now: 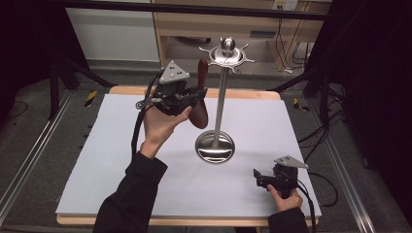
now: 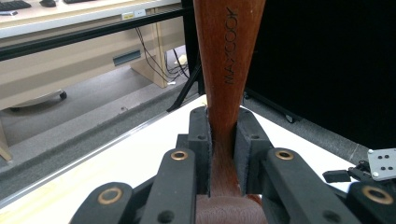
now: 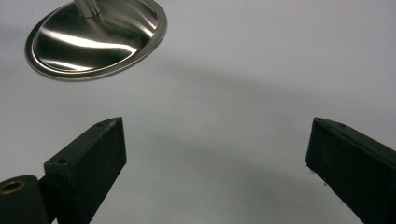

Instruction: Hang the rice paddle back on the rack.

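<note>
Your left hand-held gripper is pinching the handle of a wooden spoon, holding it upright just left of the steel utensil stand and near its hook ring, bowl end hanging down. Your right hand-held gripper is resting spread on the tabletop, near-right of the stand's base. You are likely bringing the spoon to a hook; next you are needing to line its handle end up with one prong.
</note>
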